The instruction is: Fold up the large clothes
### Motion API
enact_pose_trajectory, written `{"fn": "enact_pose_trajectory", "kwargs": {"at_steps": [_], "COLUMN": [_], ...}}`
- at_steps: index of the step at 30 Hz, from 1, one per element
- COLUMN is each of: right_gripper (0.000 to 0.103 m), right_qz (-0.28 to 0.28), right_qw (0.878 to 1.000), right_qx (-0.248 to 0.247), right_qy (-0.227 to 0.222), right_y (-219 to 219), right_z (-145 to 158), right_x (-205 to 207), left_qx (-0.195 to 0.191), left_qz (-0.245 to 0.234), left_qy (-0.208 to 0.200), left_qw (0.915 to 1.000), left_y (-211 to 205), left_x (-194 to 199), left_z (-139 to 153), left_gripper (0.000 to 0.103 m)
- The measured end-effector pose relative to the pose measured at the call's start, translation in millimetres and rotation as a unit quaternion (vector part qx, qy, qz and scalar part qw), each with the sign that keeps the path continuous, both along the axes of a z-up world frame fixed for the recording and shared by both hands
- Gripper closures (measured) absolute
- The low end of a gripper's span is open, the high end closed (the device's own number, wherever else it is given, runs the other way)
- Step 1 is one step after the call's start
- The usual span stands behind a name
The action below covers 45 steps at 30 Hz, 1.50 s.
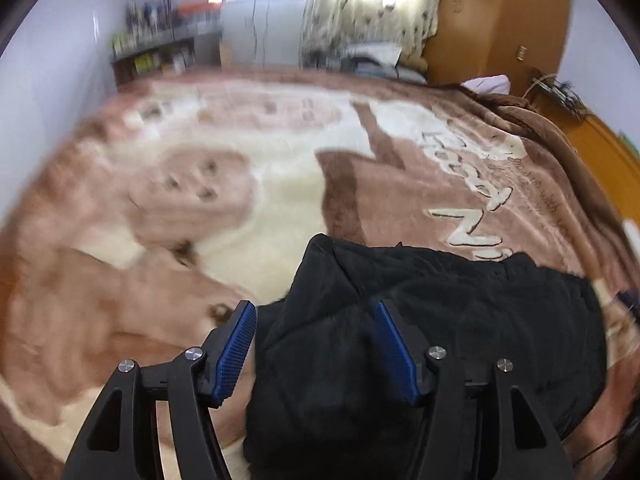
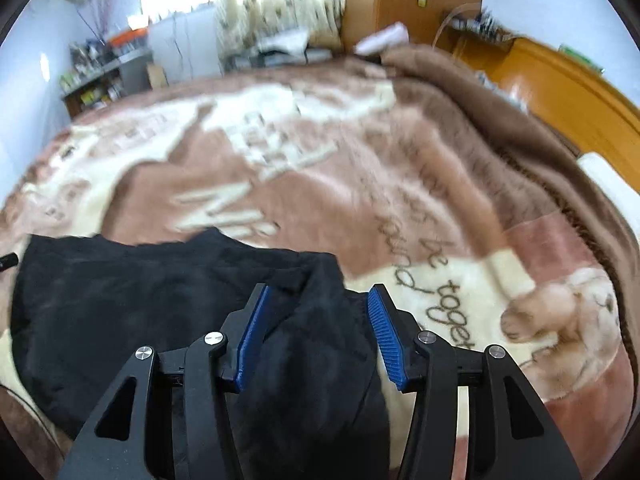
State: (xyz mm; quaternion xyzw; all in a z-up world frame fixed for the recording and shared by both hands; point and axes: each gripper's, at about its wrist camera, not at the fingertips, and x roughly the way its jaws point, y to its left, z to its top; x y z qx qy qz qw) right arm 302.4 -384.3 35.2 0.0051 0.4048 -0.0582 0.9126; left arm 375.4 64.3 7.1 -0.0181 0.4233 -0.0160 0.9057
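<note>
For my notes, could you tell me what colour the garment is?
Black garment, clearest in the right wrist view.

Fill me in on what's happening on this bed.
A person is folding a black garment on a bed covered by a brown and cream blanket, working with a hand-held gripper in each hand. The left hand-held gripper and the right hand-held gripper both stand open above the garment, with nothing pinched between the blue pads. The garment lies in a bunched, partly folded heap near the blanket's near edge. Both views are motion-blurred.
</note>
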Motion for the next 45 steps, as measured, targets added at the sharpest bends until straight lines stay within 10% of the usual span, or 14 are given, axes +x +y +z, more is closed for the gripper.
{"fn": "enact_pose_trajectory", "kwargs": {"at_steps": [7, 11, 23, 33, 39, 45], "right_gripper": [0.051, 0.052, 0.050, 0.050, 0.049, 0.049], "right_qz": [0.109, 0.085, 0.067, 0.095, 0.073, 0.036], "right_qw": [0.994, 0.992, 0.991, 0.989, 0.997, 0.997], "right_qx": [0.029, 0.084, 0.036, 0.046, 0.013, 0.023], "right_qy": [-0.006, 0.029, 0.112, 0.101, 0.011, 0.068], "right_y": [95.9, 116.7, 124.6, 114.4, 68.0, 29.4], "right_z": [-24.0, -60.1, -139.6, -115.8, -58.2, -90.5], "right_x": [-37.4, -21.3, 9.8, 6.3, -31.0, -20.4], "left_qx": [-0.020, -0.001, 0.016, 0.002, 0.095, 0.087], "left_qz": [-0.084, -0.070, -0.058, -0.075, -0.041, 0.007], "left_qy": [0.007, 0.056, 0.131, 0.116, 0.045, 0.083], "left_qw": [0.9962, 0.9960, 0.9896, 0.9905, 0.9937, 0.9927], "left_y": [-90.6, -126.7, -136.4, -131.6, -105.3, -62.7], "left_x": [-44.6, -24.6, 8.7, 2.4, -17.6, -17.8], "left_z": [-16.7, -57.5, -131.7, -104.2, -62.7, -95.8], "left_gripper": [0.041, 0.040, 0.038, 0.038, 0.036, 0.033]}}
